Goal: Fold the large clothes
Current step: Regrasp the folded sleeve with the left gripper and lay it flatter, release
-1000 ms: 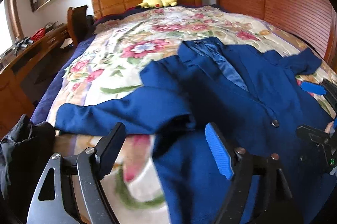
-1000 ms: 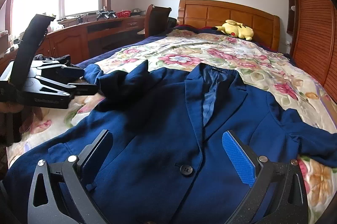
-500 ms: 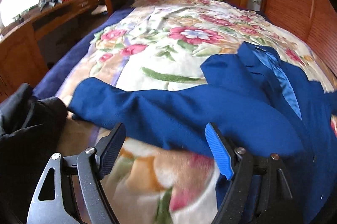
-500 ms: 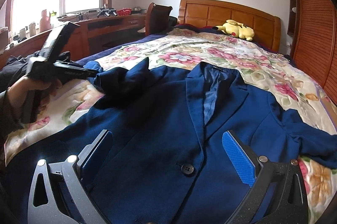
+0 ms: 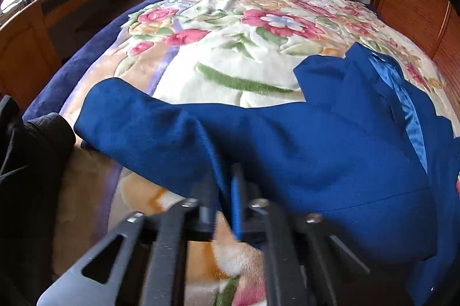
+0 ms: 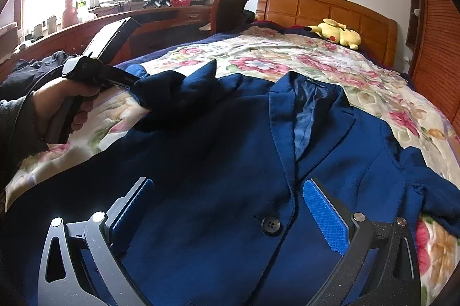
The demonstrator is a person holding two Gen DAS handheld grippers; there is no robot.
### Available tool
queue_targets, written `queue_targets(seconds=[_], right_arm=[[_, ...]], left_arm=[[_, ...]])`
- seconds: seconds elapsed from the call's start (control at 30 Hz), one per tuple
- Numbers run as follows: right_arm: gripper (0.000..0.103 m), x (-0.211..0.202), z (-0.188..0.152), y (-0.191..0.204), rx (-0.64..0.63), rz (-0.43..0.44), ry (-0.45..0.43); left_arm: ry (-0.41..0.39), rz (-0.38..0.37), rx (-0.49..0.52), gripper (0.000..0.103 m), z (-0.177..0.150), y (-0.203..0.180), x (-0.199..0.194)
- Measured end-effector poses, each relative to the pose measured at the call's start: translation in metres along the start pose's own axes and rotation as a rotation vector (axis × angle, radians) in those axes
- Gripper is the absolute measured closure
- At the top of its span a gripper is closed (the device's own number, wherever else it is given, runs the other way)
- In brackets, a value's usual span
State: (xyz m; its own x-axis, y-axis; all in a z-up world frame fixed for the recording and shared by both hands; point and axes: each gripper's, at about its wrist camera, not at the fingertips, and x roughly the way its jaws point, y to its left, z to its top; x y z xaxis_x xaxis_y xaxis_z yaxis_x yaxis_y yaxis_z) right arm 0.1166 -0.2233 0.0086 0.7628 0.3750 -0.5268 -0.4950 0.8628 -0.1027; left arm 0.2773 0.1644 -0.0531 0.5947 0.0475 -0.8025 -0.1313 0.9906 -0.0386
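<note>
The jacket (image 6: 230, 162) is a navy blazer of matte woven cloth with notched lapels, a shinier blue lining (image 6: 304, 127) at the open collar and one dark round button (image 6: 270, 225) on its front. It lies face up across the foot end of the bed (image 6: 287, 61), collar toward the headboard (image 6: 330, 9), its far sleeve trailing off toward the bed's right edge. The near sleeve (image 5: 161, 127) is bunched and lifted off the blanket (image 5: 230, 61), a plush floral cover in pink, green and cream.

The left gripper (image 5: 225, 191) has its fingers pressed together on a fold of that sleeve, the cloth pinched between the black pad and the blue one. In the right wrist view it reaches in from the bed's left edge, held in a bare hand (image 6: 60, 101).

The right gripper (image 6: 230, 211) hangs over the jacket's lower front, spread wide and holding nothing, the button lying between its textured blue pads (image 6: 325, 214).

A yellow plush toy (image 6: 339, 32) rests against the headboard. Dark clothing (image 5: 28, 156) is heaped at the bed's left edge.
</note>
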Motion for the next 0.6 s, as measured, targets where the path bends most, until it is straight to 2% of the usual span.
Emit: queue_targets(seconds=[0.1,0.2,0.43,0.6], right_arm=[[0.003,0.002,-0.001,-0.002,0.005,0.027,0.016],[0.006,0.0,-0.001,-0.006,0.017,0.036,0.017],[0.007,-0.034,0.001,-0.015,0.024,-0.001,-0.051],[0.007,-0.052,-0.003,-0.025,0.028,-0.065,-0.089]], left_arm=[[-0.048,0.004,0.026,0.101,0.003,-0.011,-0.019],[-0.104,-0.049,0.052,0.101,0.008,-0.027,-0.048],[-0.203,-0.126,0.163,0.101,0.012,-0.087,-0.106],[-0.232,-0.171,0.252,0.101,0.009,-0.136,-0.126]])
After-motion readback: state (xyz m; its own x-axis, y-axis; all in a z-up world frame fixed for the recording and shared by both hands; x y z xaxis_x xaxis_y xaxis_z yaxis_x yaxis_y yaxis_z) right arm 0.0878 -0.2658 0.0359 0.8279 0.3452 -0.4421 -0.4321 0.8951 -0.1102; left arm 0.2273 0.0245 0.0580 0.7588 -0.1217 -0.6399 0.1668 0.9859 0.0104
